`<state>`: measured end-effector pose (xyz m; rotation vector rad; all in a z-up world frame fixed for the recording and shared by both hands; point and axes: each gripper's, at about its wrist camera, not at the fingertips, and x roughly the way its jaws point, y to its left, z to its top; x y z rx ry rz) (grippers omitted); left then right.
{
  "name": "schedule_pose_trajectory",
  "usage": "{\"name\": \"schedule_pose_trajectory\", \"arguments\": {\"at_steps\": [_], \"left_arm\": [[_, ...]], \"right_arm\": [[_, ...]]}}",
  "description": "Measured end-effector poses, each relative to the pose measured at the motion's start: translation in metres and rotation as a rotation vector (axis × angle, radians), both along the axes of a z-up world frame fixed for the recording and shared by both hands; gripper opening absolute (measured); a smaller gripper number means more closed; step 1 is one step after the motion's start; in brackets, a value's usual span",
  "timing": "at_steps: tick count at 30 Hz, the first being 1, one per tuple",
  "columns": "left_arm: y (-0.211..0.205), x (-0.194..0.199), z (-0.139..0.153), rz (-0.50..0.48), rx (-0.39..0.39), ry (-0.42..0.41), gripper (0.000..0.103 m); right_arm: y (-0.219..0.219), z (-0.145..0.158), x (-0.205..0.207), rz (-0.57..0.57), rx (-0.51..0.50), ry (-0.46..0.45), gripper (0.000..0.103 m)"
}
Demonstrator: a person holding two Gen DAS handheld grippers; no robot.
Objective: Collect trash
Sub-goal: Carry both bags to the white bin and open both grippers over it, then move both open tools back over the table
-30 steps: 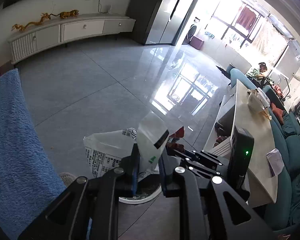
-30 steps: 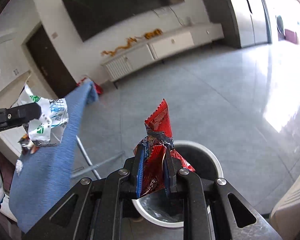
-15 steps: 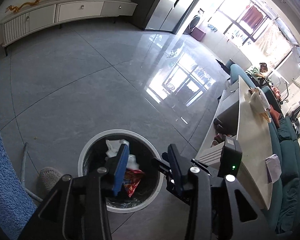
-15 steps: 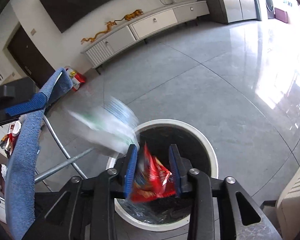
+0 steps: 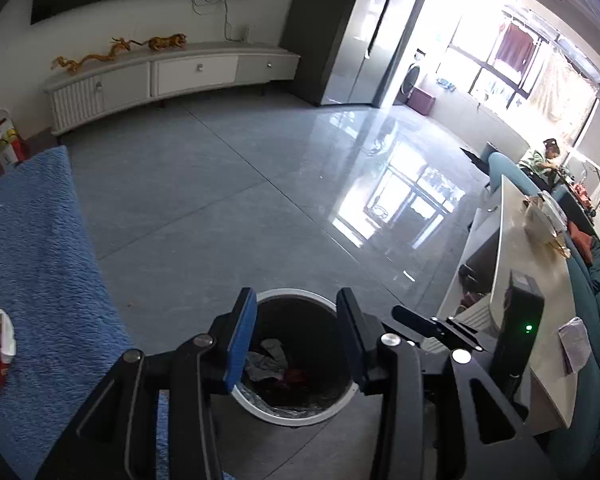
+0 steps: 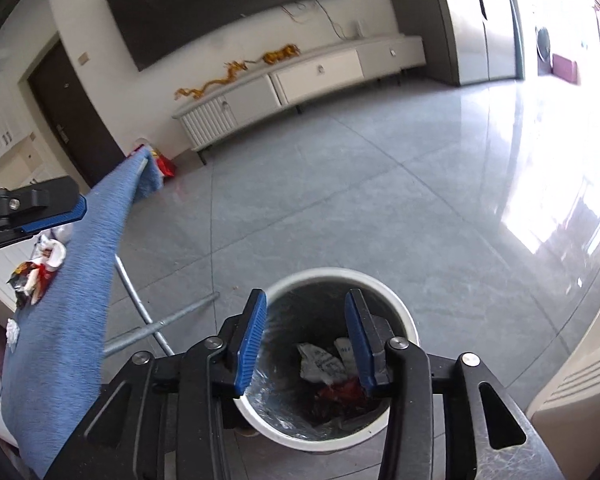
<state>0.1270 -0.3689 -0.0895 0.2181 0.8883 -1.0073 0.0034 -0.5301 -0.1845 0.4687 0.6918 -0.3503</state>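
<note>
Grey floor tiles surround the white bin [image 6: 405, 318]. Both the left gripper [image 5: 296, 340] and the right gripper [image 6: 306, 338] hover over it, wide apart and empty. Remaining wrappers [image 6: 36, 272] lie on the blue cloth [image 6: 72, 312], to the left, nearer the left gripper.

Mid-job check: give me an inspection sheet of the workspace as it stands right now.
Surface: blue cloth over a metal-legged stand.
Job's things: white bin on the floor holds a white wrapper and a red wrapper.
Clutter: wrappers lie on the cloth.
Grippers: left tongs and right tongs open, empty, above the bin.
Cables: wires under the wall TV.
Surroundings: grey tiled floor, white TV cabinet.
</note>
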Motion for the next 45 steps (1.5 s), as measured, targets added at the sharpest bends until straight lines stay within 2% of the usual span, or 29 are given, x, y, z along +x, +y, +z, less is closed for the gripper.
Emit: {"name": "schedule_pose_trajectory", "arguments": {"at_steps": [2,12,15,17,24,33,38,45], "left_arm": [[0.018,0.003,0.012,0.054,-0.013,-0.040,0.057],[0.126,0.005,0.074,0.342,-0.044,-0.286,0.060],[0.155,0.003,0.090,0.413,-0.051,-0.350,0.065],[0.176,0.002,0.100,0.461,-0.056,-0.385,0.066],[0.243,-0.008,0.120,0.585,-0.069,-0.474,0.068],[0.333,-0.026,0.130,0.756,-0.109,-0.511,0.072],[0.381,-0.021,0.121,0.831,-0.118,-0.495,0.073],[0.436,-0.007,0.097,0.918,-0.115,-0.438,0.073]], "right_arm": [[0.009,0.014,0.001,0.017,-0.022,-0.021,0.044],[0.074,0.093,0.017,0.161,-0.136,-0.146,0.049],[0.096,0.110,0.024,0.208,-0.164,-0.174,0.052],[0.110,0.118,0.027,0.238,-0.182,-0.189,0.058],[0.164,0.148,0.036,0.353,-0.245,-0.233,0.060],[0.216,0.179,0.041,0.445,-0.317,-0.257,0.067],[0.241,0.192,0.048,0.477,-0.350,-0.258,0.069],[0.263,0.195,0.066,0.507,-0.378,-0.228,0.069]]}}
